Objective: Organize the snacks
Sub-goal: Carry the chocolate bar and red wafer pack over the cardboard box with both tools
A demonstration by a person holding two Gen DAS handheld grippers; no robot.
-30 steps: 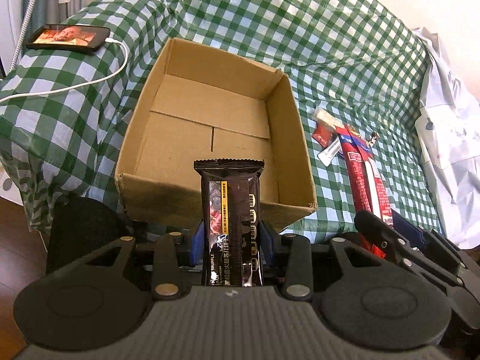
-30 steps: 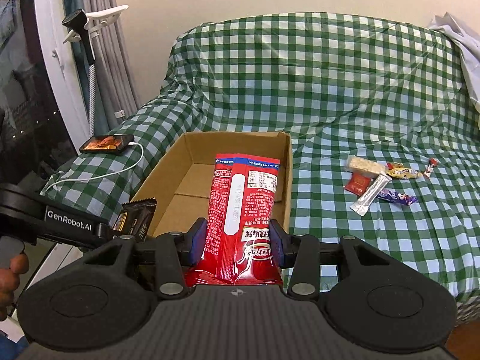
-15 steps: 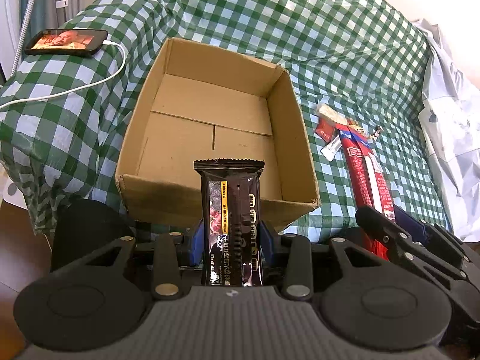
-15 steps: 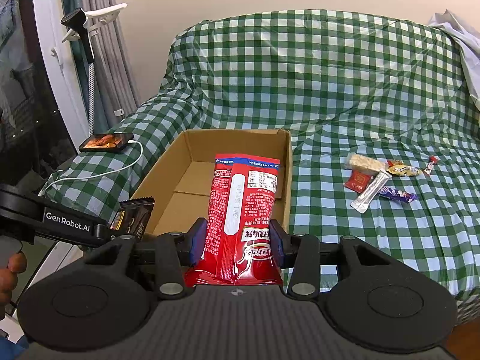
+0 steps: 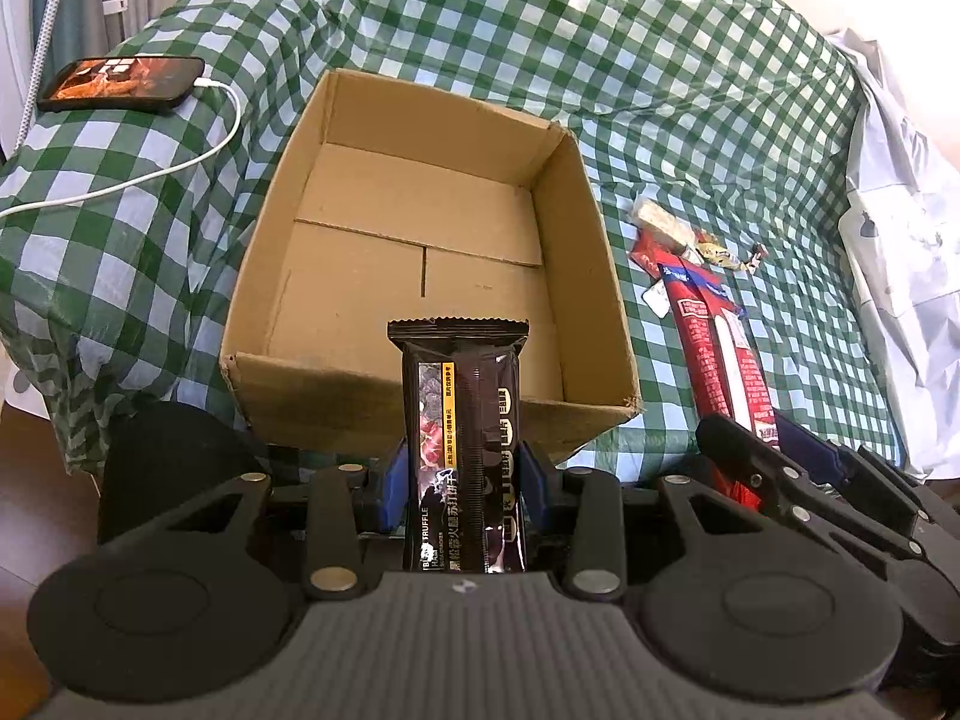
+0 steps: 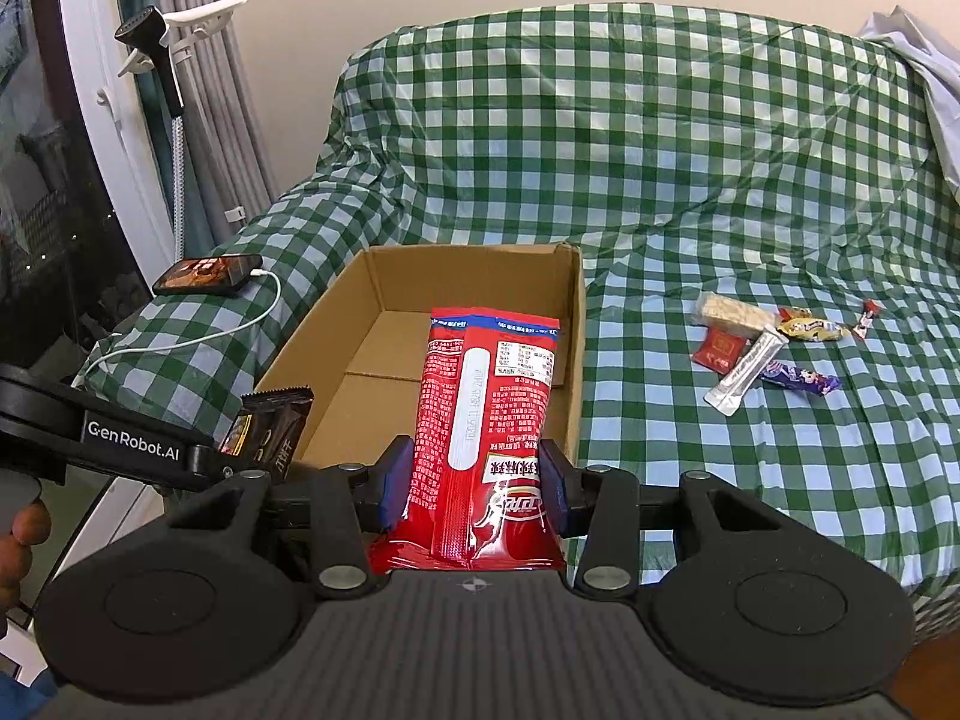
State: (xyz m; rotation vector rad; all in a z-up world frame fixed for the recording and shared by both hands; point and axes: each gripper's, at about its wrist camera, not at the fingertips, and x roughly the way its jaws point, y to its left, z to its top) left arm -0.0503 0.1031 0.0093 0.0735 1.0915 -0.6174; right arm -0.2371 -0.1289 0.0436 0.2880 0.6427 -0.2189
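An open cardboard box (image 5: 576, 210) (image 6: 573, 324) sits on a green checked cover, with nothing inside it. My left gripper (image 5: 462, 480) is shut on a black truffle snack pack (image 5: 462, 420), held upright just before the box's near wall. My right gripper (image 6: 474, 480) is shut on a red snack pack (image 6: 486, 396), held upright over the box's near edge. Each view catches the other hand's load: the black truffle snack pack (image 6: 270, 426) at the left, the red snack pack (image 5: 720, 360) at the right. Several small loose snacks (image 6: 762, 348) (image 5: 672, 240) lie on the cover right of the box.
A phone (image 5: 120, 84) (image 6: 210, 273) with a white charging cable lies on the cover left of the box. A white bag or cloth (image 5: 900, 210) is at the far right. Curtains and a clip stand (image 6: 162, 42) stand at the left. A hand (image 6: 18, 534) grips the left tool.
Both grippers have held almost still with their packs. The view over the box has barely shifted.
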